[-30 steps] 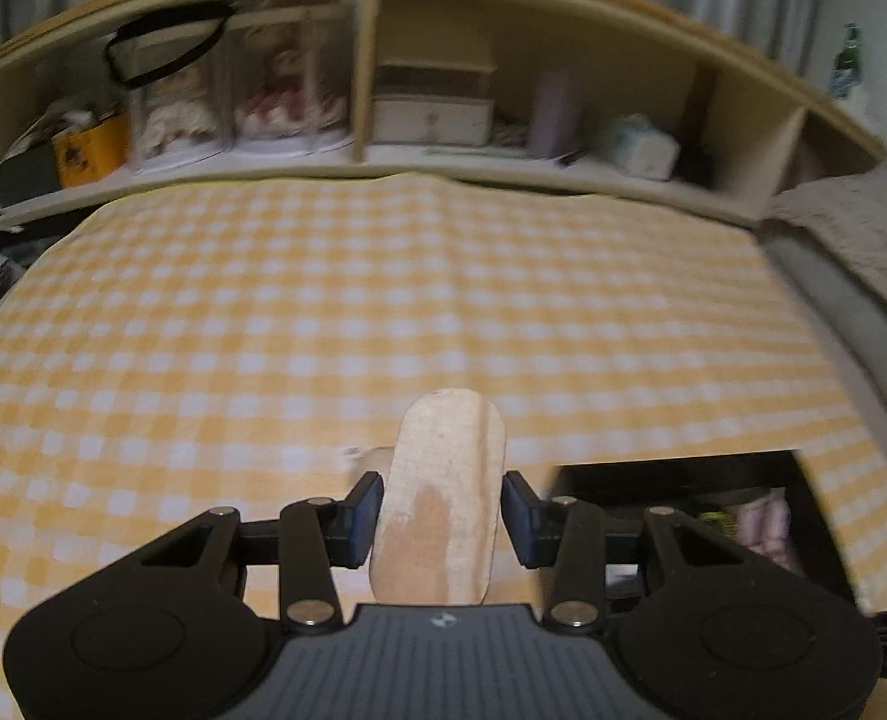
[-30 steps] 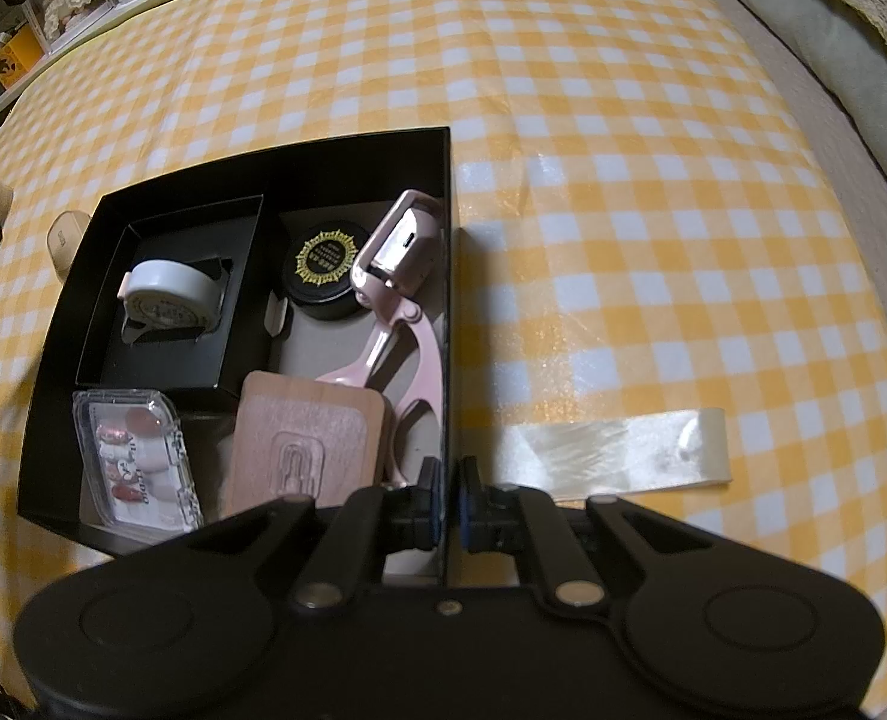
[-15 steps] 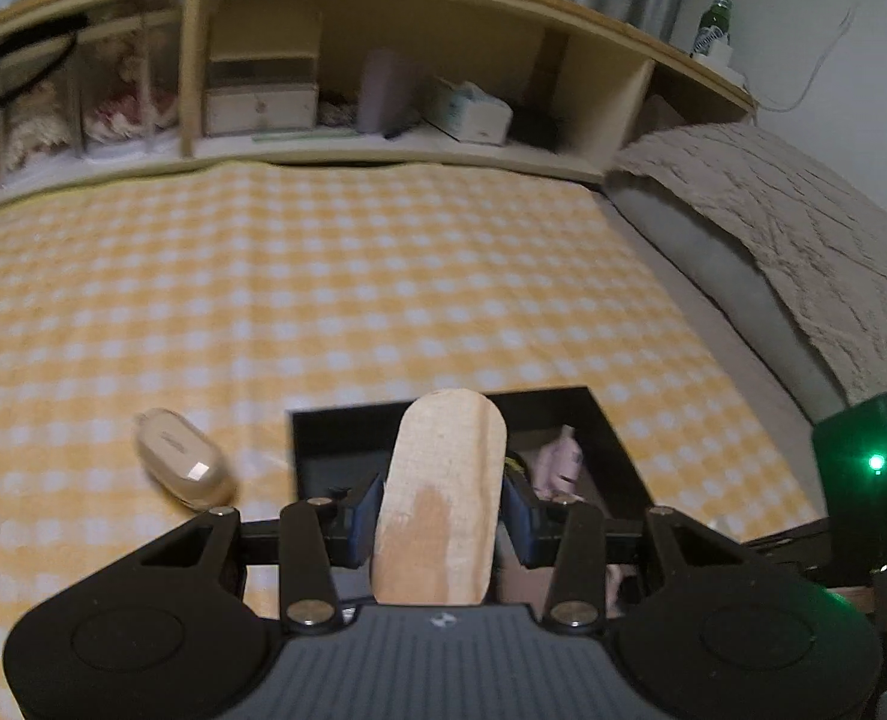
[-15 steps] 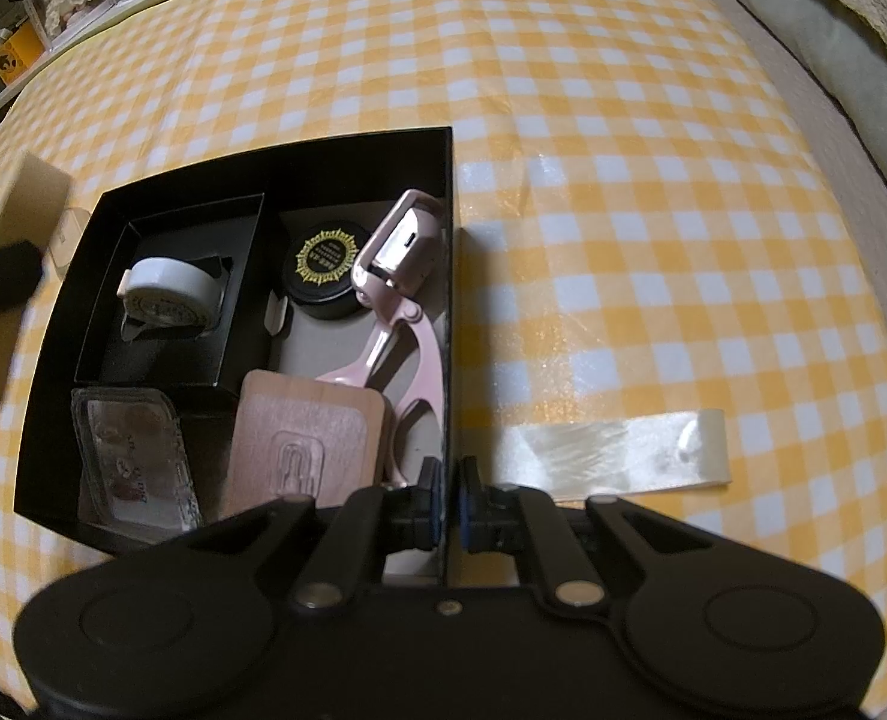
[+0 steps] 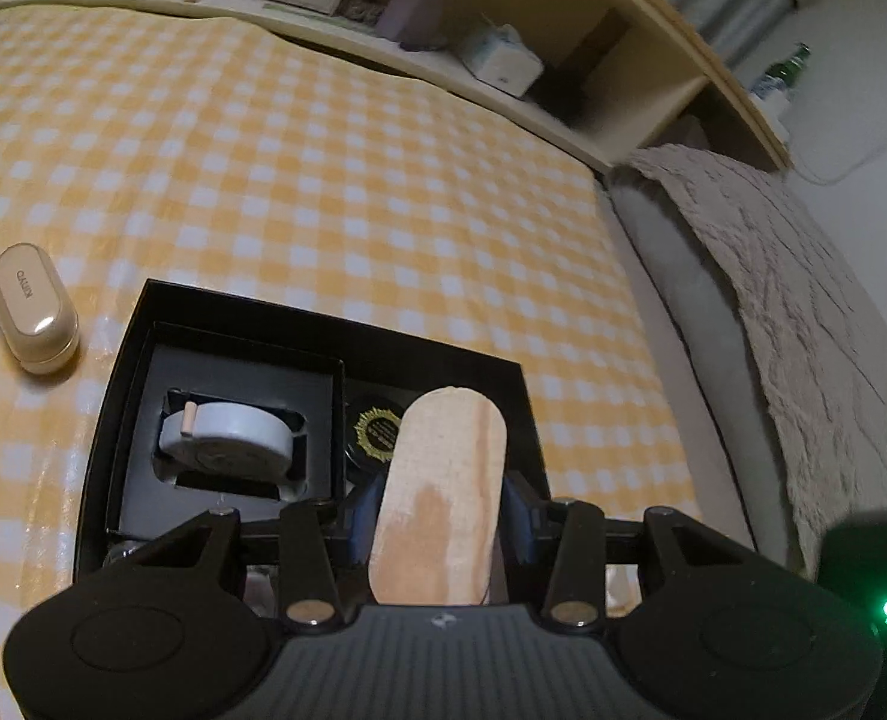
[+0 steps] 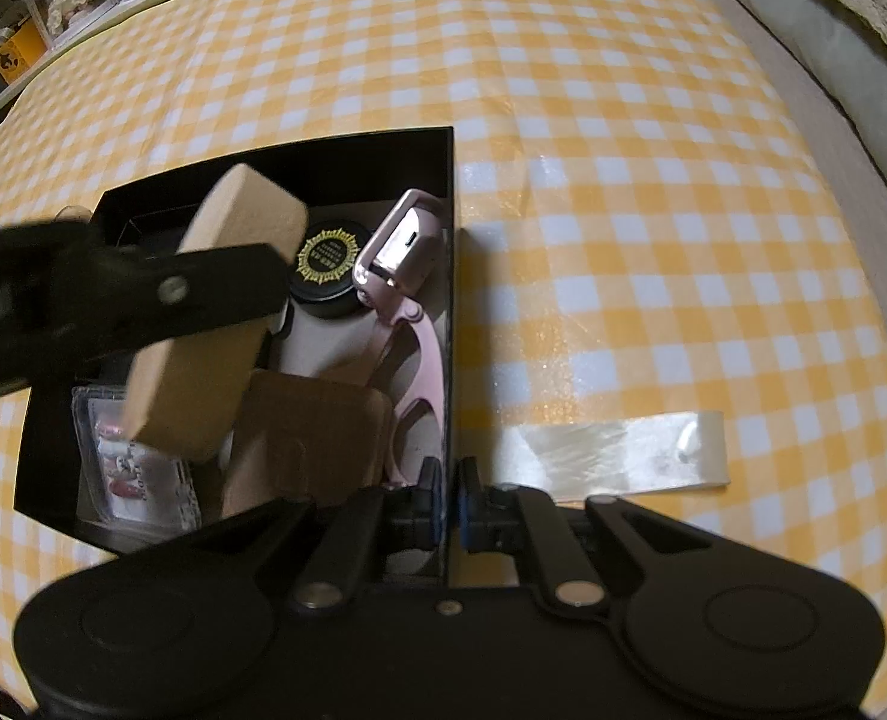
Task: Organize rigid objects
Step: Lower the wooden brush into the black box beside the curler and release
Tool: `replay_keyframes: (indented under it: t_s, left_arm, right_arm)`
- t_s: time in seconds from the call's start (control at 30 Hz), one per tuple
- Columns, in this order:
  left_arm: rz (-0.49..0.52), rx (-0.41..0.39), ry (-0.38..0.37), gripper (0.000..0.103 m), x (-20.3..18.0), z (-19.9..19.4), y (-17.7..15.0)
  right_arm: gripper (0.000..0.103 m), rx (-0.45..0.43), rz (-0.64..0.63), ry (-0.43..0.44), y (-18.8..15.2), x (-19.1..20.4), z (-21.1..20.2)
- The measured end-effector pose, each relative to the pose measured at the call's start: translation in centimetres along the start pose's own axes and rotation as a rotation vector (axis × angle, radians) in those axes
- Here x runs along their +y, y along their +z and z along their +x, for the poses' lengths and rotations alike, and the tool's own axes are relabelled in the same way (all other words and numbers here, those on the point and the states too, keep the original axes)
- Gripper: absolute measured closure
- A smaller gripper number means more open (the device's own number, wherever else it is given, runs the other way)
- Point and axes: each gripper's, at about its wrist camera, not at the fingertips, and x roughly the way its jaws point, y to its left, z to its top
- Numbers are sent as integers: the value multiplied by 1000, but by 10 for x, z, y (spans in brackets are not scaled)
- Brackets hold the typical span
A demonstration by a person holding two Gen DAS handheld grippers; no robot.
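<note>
My left gripper [image 5: 440, 516] is shut on a flat wooden block with rounded ends [image 5: 440, 492] and holds it tilted above the open black box [image 5: 116, 396]. From the right wrist view the block [image 6: 191, 396] hangs over the box's left half, hiding the grey round tape holder [image 5: 227, 438]. My right gripper [image 6: 449, 492] is shut on the box's right wall [image 6: 449, 300]. Inside lie a black jar with a gold label [image 6: 326, 267], a pink eyelash curler [image 6: 410, 312], a brown card [image 6: 311, 438] and a clear nail case [image 6: 131, 468].
A beige earbud case [image 5: 32, 315] lies on the yellow checked cloth left of the box. A strip of clear tape [image 6: 611, 456] is stuck on the cloth right of the box. A wooden shelf [image 5: 503, 120] runs along the back, and a grey blanket [image 5: 803, 330] lies on the right.
My left gripper has swung right and down with the wooden block, from over bare cloth to above the box. My right gripper and the box have stayed put.
</note>
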Motion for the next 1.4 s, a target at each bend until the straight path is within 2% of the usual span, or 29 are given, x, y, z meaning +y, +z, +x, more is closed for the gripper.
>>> replay_keyframes:
  t_s: [0.17, 0.27, 0.4, 0.57, 0.73, 0.87, 1.03, 1.4]
  left_arm:
    - [-33, -13, 21, 59, 4, 8, 5]
    - [-51, -18, 9, 60, 6, 11, 7]
    - [-33, -24, 9, 41, 2, 10, 8]
    - [13, -15, 12, 37, -2, 7, 7]
    - [6, -16, 2, 22, -3, -2, 8]
    - [64, -35, -13, 15, -7, -18, 5]
    - [97, -32, 7, 3, -3, -36, 7]
    - [259, -43, 87, 0, 20, -81, 8]
  right_arm:
    - [97, -1, 8, 0, 0, -1, -1]
    - [97, 0, 9, 0, 0, -1, -1]
    - [97, 0, 7, -1, 0, 0, 0]
    - [97, 0, 6, -2, 0, 1, 0]
    - [97, -1, 8, -4, 0, 1, 0]
    - [97, -1, 6, -5, 0, 1, 0]
    - [97, -1, 10, -2, -1, 1, 0]
    - [97, -1, 8, -4, 0, 1, 0]
